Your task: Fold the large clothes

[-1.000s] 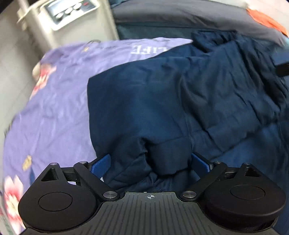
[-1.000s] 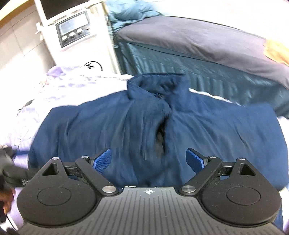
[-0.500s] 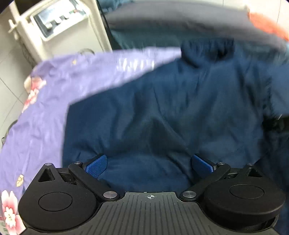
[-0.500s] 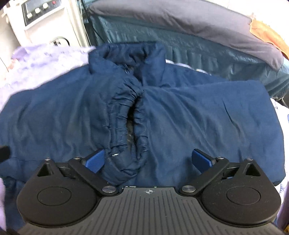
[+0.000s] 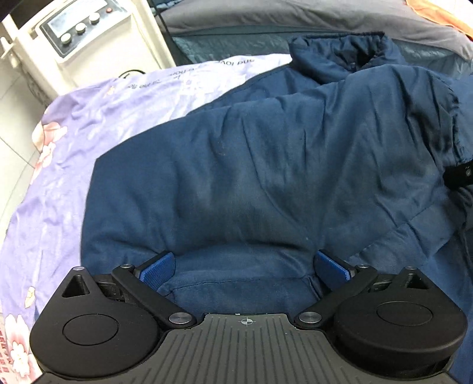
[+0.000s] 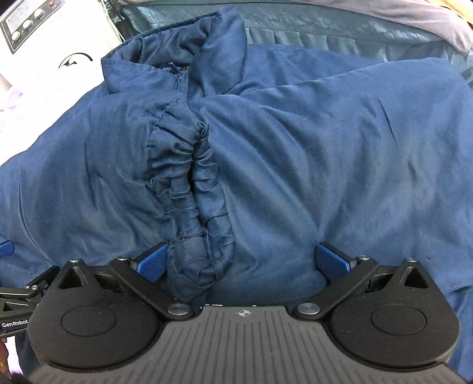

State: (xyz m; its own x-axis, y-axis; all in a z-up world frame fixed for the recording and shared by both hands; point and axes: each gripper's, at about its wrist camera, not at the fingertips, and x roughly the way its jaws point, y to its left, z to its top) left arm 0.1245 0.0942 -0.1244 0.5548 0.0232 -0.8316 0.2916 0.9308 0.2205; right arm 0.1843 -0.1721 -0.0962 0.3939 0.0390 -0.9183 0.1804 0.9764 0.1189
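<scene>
A large navy padded jacket lies on a lilac floral sheet, collar at the far end. My left gripper is open, its blue pads either side of a fold at the jacket's near edge. In the right wrist view the jacket fills the frame, both sleeves folded across the body, two gathered elastic cuffs meeting in the middle. My right gripper is open, with the near cuff end lying between its pads. The left gripper's edge shows at the lower left.
A white machine with knobs and a display stands at the far left, also in the right wrist view. A bed with a grey cover and teal skirt runs along the back.
Both grippers moved forward and lower over the jacket. The left one let go of the fold it pinched. The sleeves now lie flatter, cuffs meeting at the centre.
</scene>
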